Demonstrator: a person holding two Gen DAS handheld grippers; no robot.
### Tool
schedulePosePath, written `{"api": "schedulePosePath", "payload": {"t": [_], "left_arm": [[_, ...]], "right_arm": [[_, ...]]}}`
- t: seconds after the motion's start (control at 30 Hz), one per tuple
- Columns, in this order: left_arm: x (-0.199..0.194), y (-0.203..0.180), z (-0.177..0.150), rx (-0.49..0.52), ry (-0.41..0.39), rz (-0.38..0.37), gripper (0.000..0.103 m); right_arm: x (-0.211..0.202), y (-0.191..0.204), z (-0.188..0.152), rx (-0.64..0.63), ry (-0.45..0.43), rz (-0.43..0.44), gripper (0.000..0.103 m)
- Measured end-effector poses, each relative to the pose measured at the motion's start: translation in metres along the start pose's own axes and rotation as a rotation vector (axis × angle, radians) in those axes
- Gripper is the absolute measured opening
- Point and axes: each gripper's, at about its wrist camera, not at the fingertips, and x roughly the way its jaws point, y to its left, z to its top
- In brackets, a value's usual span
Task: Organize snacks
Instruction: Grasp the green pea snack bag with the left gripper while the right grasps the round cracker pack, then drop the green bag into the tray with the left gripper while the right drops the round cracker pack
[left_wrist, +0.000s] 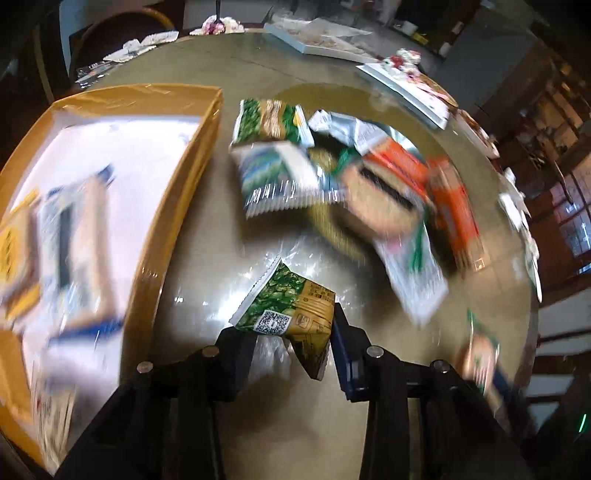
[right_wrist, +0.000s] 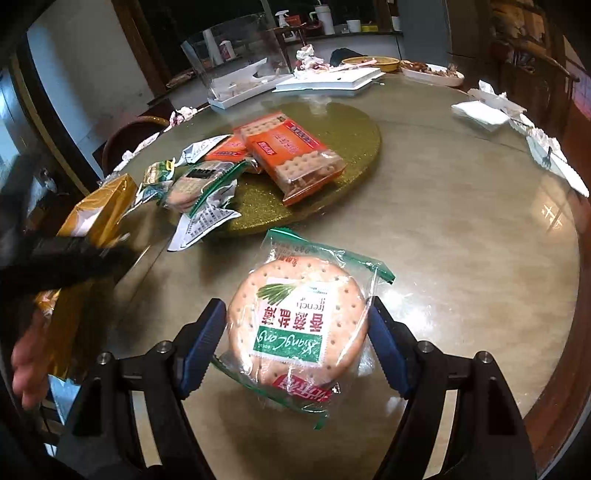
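Green-and-gold snack packet (left_wrist: 291, 314) is being pinched by the left gripper (left_wrist: 291, 343), with the yellow box (left_wrist: 177, 206) lying to its left, while the right gripper (right_wrist: 295, 343) is straddling the round cracker pack (right_wrist: 295, 325), apparently clamping it.

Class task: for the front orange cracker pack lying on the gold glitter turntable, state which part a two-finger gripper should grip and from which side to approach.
Grip the front orange cracker pack across its two long sides near the middle, coming down from above. It lies flat on the gold glitter turntable, long and rectangular, so the short width suits the fingers better. Its far end sits against the second orange pack, so stay toward the nearer half.
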Motion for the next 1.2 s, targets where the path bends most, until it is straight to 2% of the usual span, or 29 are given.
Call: {"api": "schedulePosePath", "payload": {"t": [0.17,0.23,0.47,0.6,0.7,0.97,1.2], "left_arm": [[-0.038,0.002,-0.041,0.060,-0.069,-0.086,0.037],[-0.052,0.002,-0.051,0.092,-0.115,-0.095,0.037],[-0.079,0.006,-0.061,0.122,-0.184,-0.100,0.037],[-0.088,0.006,-0.062,0.134,-0.221,-0.111,0.037],[-0.088,0.008,-0.060,0.125,-0.219,-0.127,0.037],[-0.104,0.020,-0.061,0.111,-0.257,-0.118,0.037],[-0.129,0.055,-0.052,0.050,-0.308,-0.133,0.037]], "right_arm": [[0.006,0.013,0.001,-0.037,0.011,-0.078,0.077],[0.006,0.019,-0.001,-0.045,0.010,-0.099,0.076],[-0.006,0.031,-0.009,-0.050,-0.016,-0.090,0.076],[-0.027,0.049,-0.010,-0.088,-0.079,-0.100,0.076],[-0.041,0.064,-0.009,-0.121,-0.109,-0.088,0.076],[-0.064,0.098,-0.005,-0.176,-0.159,-0.034,0.076],[-0.064,0.136,0.004,-0.234,-0.159,0.164,0.076]]}}
